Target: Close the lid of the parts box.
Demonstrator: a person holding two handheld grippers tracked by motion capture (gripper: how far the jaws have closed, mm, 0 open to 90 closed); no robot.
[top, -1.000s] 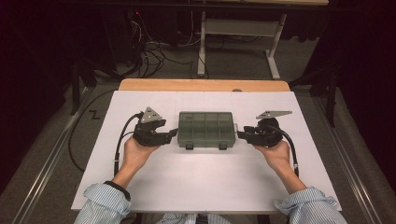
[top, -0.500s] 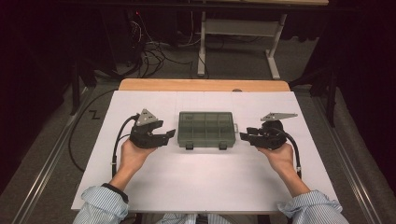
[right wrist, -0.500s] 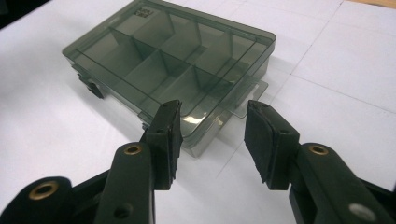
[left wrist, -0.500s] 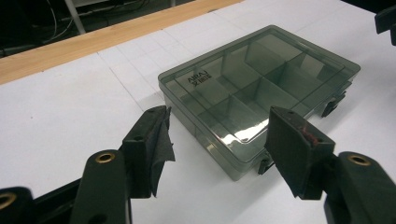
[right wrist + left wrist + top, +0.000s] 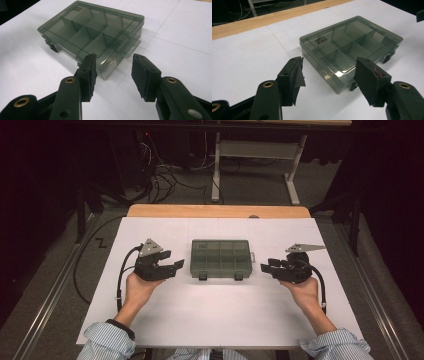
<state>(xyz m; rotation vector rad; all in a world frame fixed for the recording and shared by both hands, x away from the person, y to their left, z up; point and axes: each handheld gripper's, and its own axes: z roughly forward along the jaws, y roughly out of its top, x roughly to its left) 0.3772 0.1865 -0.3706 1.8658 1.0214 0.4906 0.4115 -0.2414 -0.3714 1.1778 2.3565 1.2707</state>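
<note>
A smoky, see-through compartment box (image 5: 220,259) with its lid down lies in the middle of the white tabletop (image 5: 220,315). Its two latches (image 5: 203,276) face the person. My left gripper (image 5: 173,262) is held a short way off the box's left end, open and empty. In the left gripper view the box (image 5: 352,47) lies just beyond the spread jaws of the left gripper (image 5: 329,65). My right gripper (image 5: 265,267) hovers off the box's right end, also open and empty. The right gripper view shows the box (image 5: 92,32) ahead of the right gripper (image 5: 113,60), near its left jaw.
A wooden strip (image 5: 220,211) runs along the table's far edge. Beyond it are tangled cables (image 5: 160,175) on the floor and a metal table frame (image 5: 255,150). Bare white surface lies in front of and beside the box.
Both grippers have drawn outward from the box's ends, the left one to the left and the right one to the right. The box has not moved.
</note>
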